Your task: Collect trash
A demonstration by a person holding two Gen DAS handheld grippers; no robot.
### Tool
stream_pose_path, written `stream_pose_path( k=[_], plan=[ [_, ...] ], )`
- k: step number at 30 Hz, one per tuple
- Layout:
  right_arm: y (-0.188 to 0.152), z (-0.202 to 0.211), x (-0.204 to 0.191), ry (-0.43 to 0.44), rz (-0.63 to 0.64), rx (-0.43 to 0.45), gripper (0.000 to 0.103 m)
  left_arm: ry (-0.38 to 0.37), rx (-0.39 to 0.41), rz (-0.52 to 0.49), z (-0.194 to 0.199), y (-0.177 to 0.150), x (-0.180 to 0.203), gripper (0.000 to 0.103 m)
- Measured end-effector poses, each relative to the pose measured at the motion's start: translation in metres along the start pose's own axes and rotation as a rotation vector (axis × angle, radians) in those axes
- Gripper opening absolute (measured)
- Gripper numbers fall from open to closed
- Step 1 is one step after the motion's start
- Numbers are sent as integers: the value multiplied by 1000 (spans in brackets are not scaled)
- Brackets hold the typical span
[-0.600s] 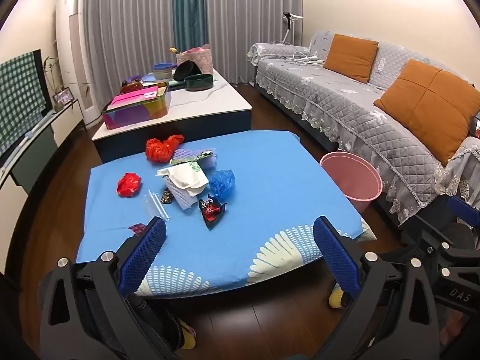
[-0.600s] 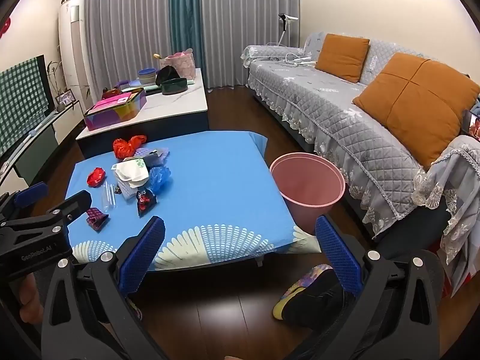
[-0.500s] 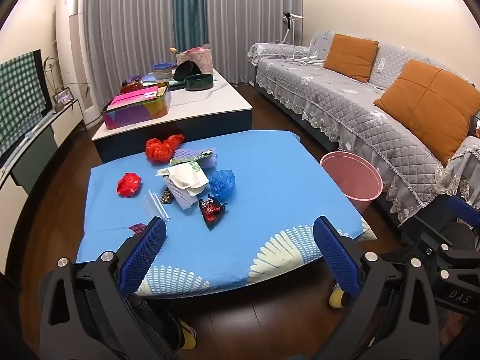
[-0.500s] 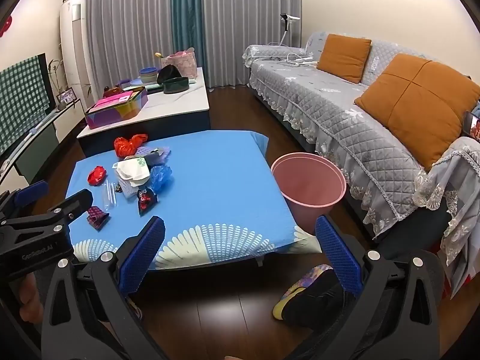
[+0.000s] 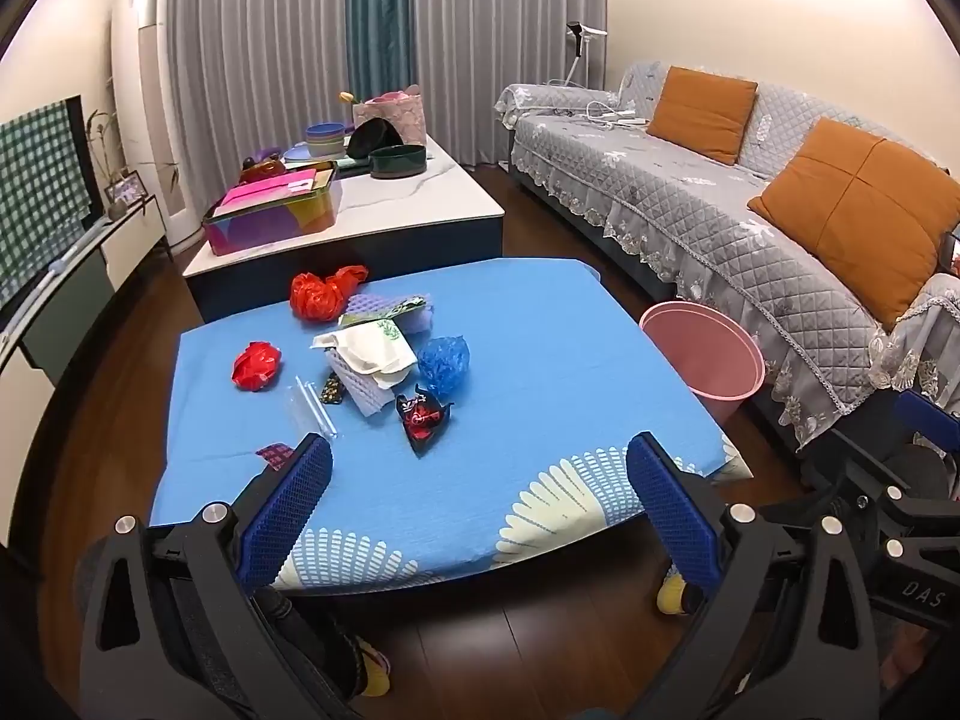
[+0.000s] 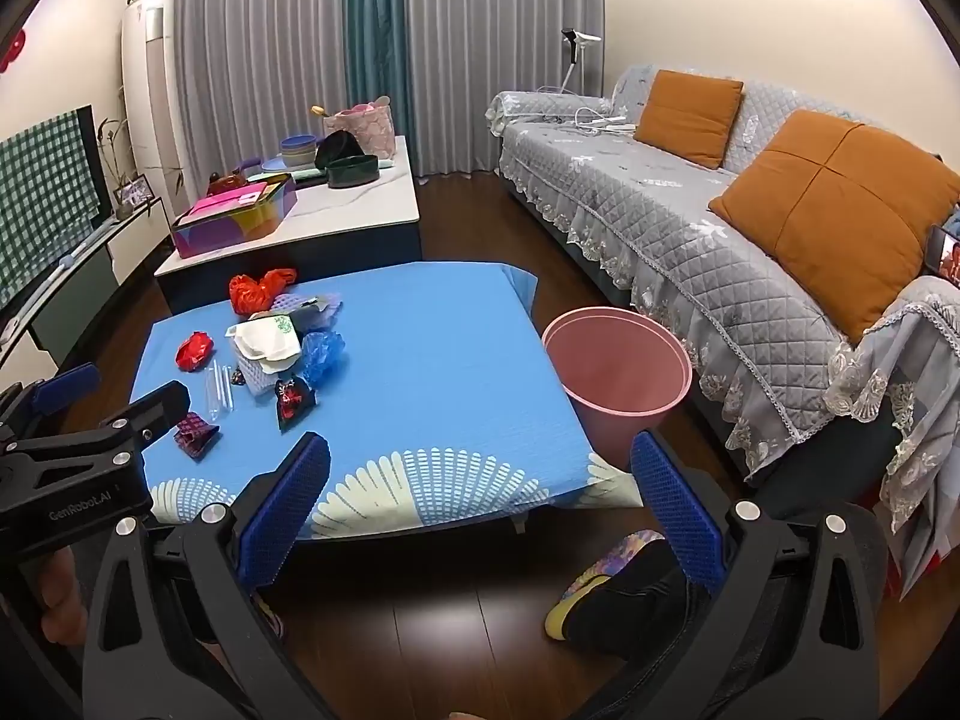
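Both our left gripper (image 5: pixel 477 480) and right gripper (image 6: pixel 480 480) have jaws gaping wide, holding nothing. Risk we see: the crumpled red plastic bag (image 5: pixel 257 365) and thin clear straws (image 5: pixel 315 405) on the blue-clothed counter (image 5: pixel 540 360) could slip out short of the round pink plastic bin (image 6: pixel 618 360).

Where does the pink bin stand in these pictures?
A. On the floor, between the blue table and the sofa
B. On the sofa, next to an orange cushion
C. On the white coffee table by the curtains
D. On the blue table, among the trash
A: the pink bin stands on the dark floor, with the blue table on one side and the sofa on the other.
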State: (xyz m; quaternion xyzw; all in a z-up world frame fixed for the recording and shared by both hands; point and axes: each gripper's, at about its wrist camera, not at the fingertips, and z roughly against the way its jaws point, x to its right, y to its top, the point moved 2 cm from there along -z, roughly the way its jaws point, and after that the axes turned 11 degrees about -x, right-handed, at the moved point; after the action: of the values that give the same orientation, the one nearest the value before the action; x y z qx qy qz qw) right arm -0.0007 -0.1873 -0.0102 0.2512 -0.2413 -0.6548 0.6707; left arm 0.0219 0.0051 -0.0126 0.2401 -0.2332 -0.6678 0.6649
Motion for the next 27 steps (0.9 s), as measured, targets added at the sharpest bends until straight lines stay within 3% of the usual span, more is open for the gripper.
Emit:
stream_pose_path(
  k=[27],
  plan=[
    [-2,3,1,2,5,5,98,-5,4,2,4,-5,-1,95]
  ],
)
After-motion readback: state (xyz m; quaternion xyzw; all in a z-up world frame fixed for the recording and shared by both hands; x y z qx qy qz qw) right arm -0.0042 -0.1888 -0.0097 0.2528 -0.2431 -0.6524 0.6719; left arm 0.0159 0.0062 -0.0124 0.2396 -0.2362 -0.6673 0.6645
